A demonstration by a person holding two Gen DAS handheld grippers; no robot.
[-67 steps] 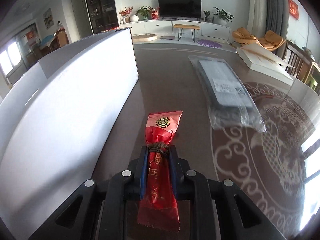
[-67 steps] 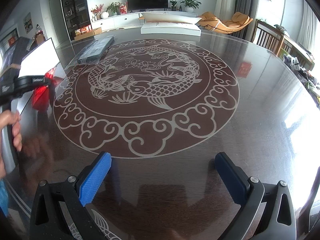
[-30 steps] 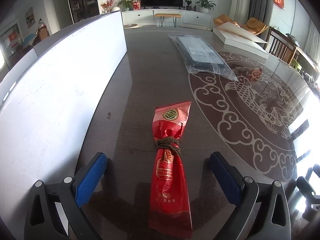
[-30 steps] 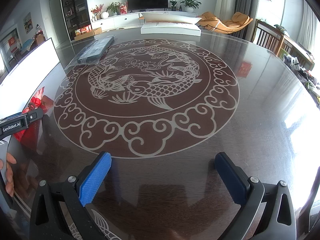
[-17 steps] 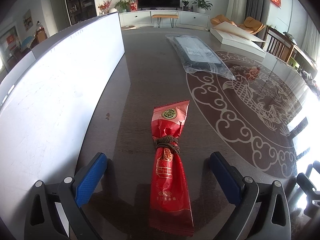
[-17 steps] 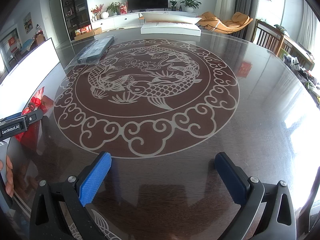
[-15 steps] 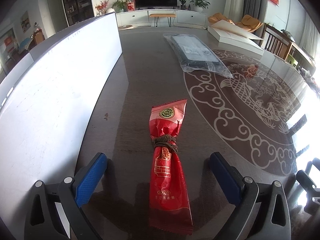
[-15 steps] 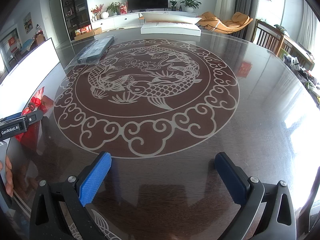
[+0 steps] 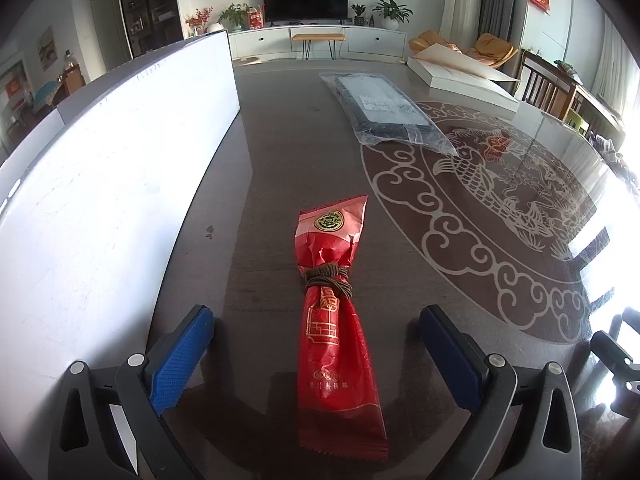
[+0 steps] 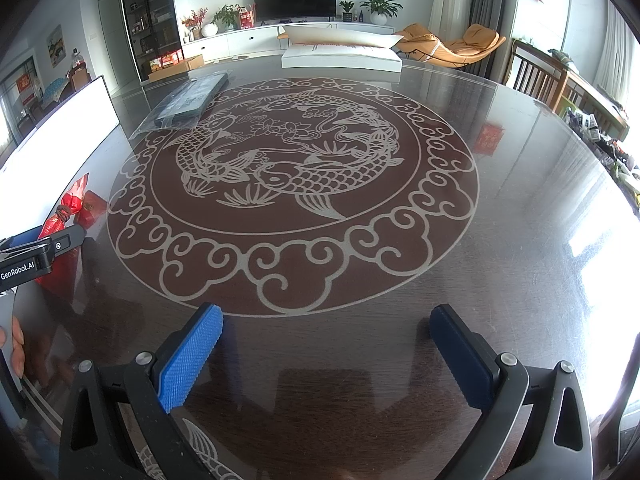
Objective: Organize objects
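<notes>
The left gripper point(image 9: 316, 354) is standing with its jaws spread wide, no longer pinching the red packet point(image 9: 334, 320), which it was clamping seconds ago. The red packet is now lying flat on the table point(image 9: 280, 160), between the jaws and touching neither, just beside the white board point(image 9: 100, 200). Judged from this, the placement is complete. The right gripper point(image 10: 326, 354) is hanging with jaws spread over bare table. Beyond the red packet, the bagged dark item point(image 9: 384, 112) is lying well apart, leaving open room for withdrawal.
</notes>
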